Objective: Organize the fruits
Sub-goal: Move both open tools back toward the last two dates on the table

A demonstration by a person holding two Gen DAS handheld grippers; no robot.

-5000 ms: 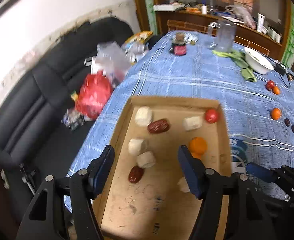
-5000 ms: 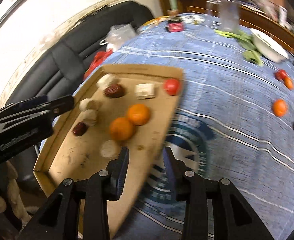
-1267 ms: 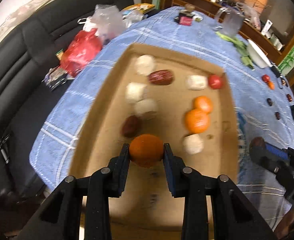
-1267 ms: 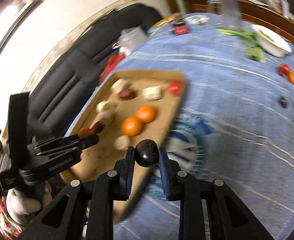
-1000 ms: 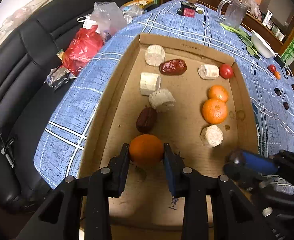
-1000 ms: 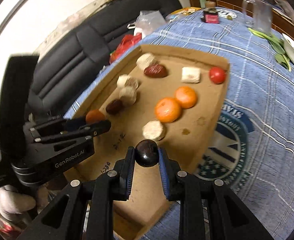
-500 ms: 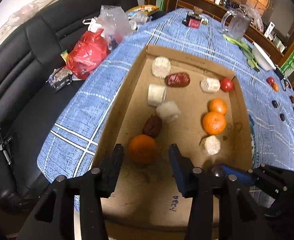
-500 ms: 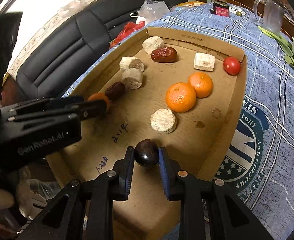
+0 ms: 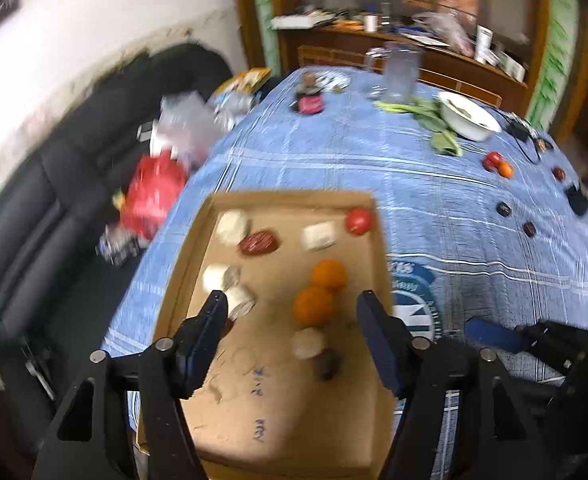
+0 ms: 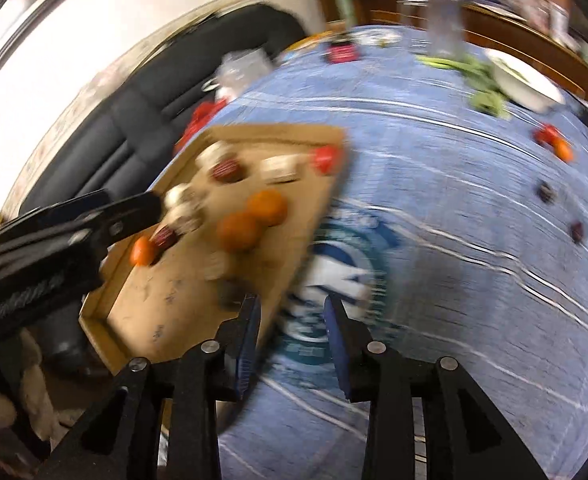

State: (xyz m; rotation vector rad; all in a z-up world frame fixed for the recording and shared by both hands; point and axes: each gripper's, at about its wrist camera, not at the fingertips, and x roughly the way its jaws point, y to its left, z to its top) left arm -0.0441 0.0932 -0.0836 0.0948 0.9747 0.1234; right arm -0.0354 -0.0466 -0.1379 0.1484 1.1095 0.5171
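A shallow cardboard tray [image 9: 198, 248] lies on the blue cloth and holds two oranges [image 9: 313, 304], red dates [image 9: 258, 242], a tomato [image 9: 358, 221], pale cake pieces and a dark fruit [image 9: 327, 365]. My left gripper [image 9: 292, 322] is open and empty above the tray's near half. My right gripper [image 10: 292, 330] is open and empty over the tray's right rim [image 10: 313, 216]. A third orange [image 10: 144, 251] lies in the tray beside the left gripper's fingers, seen in the right wrist view. Both views are blurred.
Loose fruits [image 9: 498, 165] lie on the blue tablecloth [image 9: 473, 208] at the far right: a tomato, a small orange, several dark ones. A white bowl [image 9: 469, 120], green leaves and a glass jug [image 9: 401, 75] stand at the back. A black sofa [image 9: 54, 200] with bags runs along the left.
The left gripper has opened wide and drawn back from the orange left in the tray. The right gripper has opened, let the dark fruit go in the tray, and swung right.
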